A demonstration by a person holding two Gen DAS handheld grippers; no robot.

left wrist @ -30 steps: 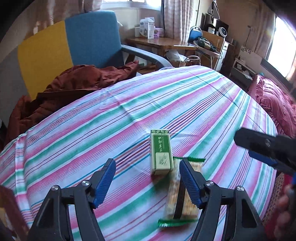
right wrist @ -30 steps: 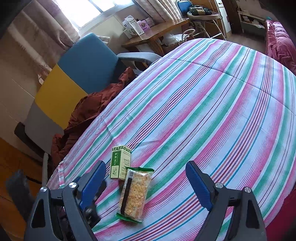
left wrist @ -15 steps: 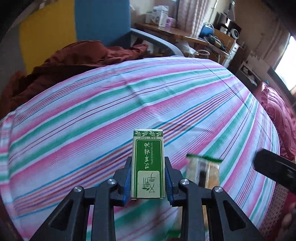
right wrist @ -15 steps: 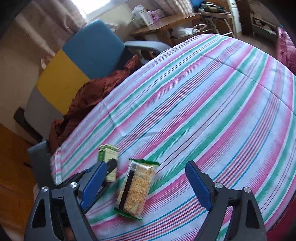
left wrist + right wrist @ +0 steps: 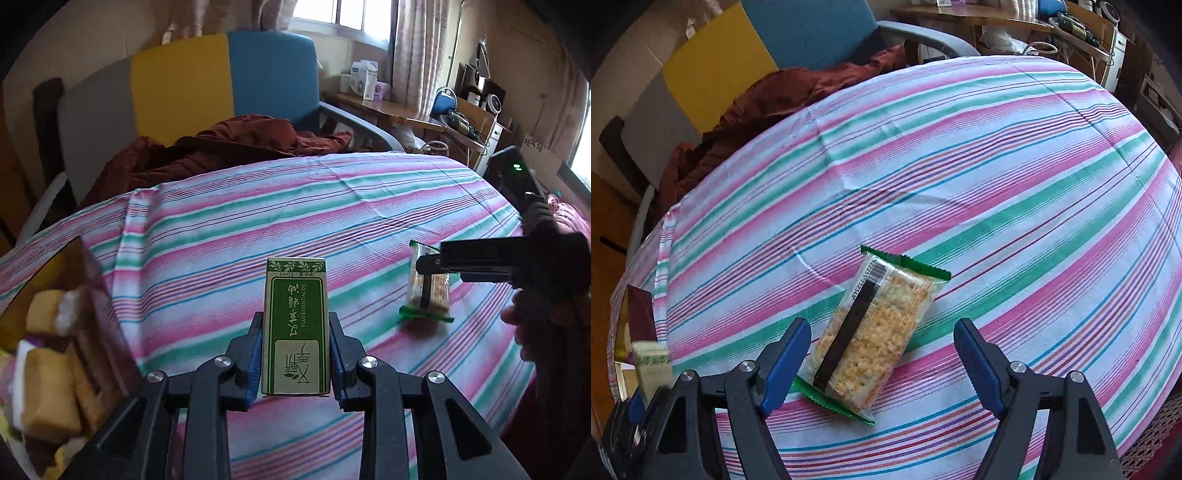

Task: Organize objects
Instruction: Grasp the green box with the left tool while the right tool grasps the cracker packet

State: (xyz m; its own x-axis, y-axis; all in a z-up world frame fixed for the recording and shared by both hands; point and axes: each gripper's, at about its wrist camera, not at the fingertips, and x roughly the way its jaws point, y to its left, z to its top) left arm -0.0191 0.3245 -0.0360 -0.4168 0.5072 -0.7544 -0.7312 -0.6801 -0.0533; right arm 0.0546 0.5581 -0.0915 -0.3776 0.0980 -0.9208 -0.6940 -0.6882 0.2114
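A green and white essential-oil box [image 5: 295,325] is held upright off the striped tablecloth [image 5: 258,221], with my left gripper [image 5: 295,358] shut on its sides. The same box [image 5: 652,363] shows blurred at the lower left of the right wrist view. A clear-wrapped crispy snack bar [image 5: 871,332] with green ends lies flat on the cloth. My right gripper [image 5: 882,339] hangs just above it, a blue pad on either side. Its jaws are closing, and the pads stand apart from the wrapper. In the left wrist view the snack bar [image 5: 428,291] lies under the right gripper's black body [image 5: 498,258].
A brown container [image 5: 55,258] of wrapped yellow cakes sits at the table's left edge. Behind the table stands a blue, yellow and grey chair [image 5: 221,81] with a rust-red garment [image 5: 236,144] on it. A cluttered desk [image 5: 406,110] is at the back right. A hand [image 5: 528,332] holds the right gripper.
My left gripper closed on the green box, lifted it and carried it left, bringing the cake container into view. My right gripper dropped over the snack bar, its jaws narrowing.
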